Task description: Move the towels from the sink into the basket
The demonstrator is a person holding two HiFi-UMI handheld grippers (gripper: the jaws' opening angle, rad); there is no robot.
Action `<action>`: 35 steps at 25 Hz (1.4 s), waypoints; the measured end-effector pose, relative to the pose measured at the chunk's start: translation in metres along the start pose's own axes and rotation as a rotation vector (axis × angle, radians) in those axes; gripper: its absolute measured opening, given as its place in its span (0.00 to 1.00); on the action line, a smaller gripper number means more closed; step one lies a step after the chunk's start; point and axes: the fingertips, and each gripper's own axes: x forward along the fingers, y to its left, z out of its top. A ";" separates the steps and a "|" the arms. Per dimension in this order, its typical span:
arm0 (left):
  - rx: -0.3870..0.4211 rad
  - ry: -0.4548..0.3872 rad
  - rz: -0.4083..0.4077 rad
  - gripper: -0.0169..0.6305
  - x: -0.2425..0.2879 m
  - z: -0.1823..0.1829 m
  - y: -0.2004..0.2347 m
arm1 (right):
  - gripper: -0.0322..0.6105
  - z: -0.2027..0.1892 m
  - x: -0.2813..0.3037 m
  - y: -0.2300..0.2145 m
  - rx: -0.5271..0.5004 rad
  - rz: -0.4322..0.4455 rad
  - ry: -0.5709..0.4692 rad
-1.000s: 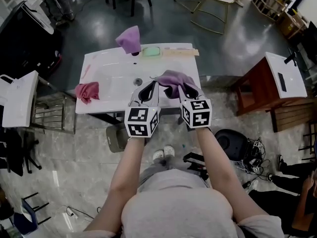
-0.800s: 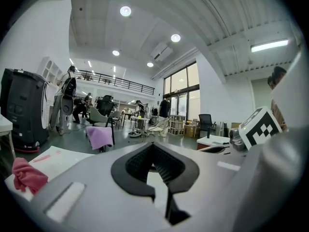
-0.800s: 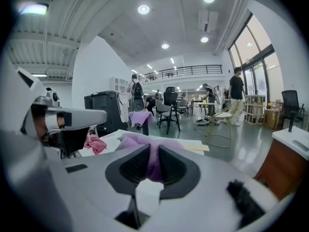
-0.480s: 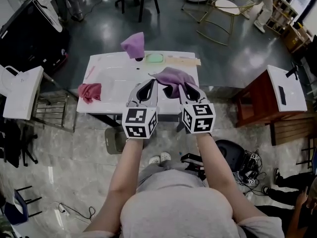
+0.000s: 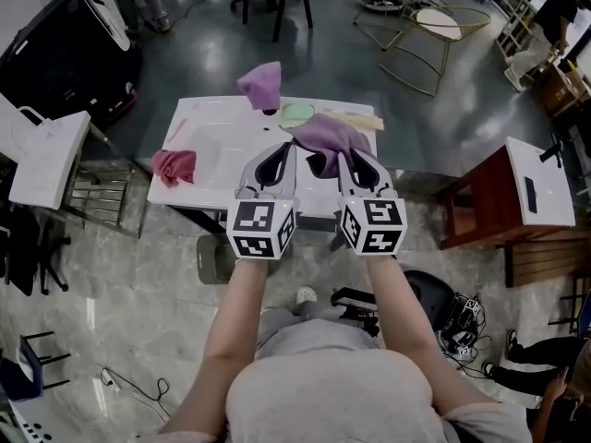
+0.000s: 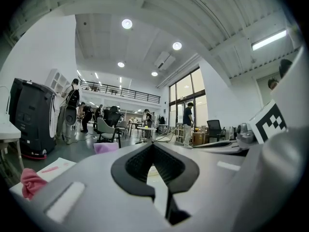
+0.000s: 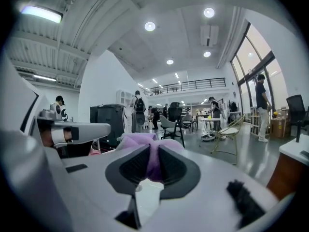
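The right gripper (image 7: 153, 148) is seen clenched on a purple towel (image 5: 328, 137), which is held up over the near right part of the white sink (image 5: 208, 146). The towel is bunched into a soft, crumpled mass, wider from left to right than from near to far, with folds spilling left past the jaw tips. The left gripper (image 6: 153, 145), just beside it, is closed on nothing. A lilac towel (image 5: 261, 83) is peaked at the sink's far edge, and a red towel (image 5: 175, 166) is crumpled at its left.
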 end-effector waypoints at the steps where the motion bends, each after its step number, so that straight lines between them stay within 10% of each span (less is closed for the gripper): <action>1: 0.001 -0.001 0.002 0.03 -0.001 0.000 0.002 | 0.16 0.003 0.000 0.001 0.001 -0.001 -0.007; 35: 0.044 -0.082 0.046 0.03 -0.205 0.032 0.093 | 0.16 0.052 -0.060 0.221 -0.024 0.072 -0.162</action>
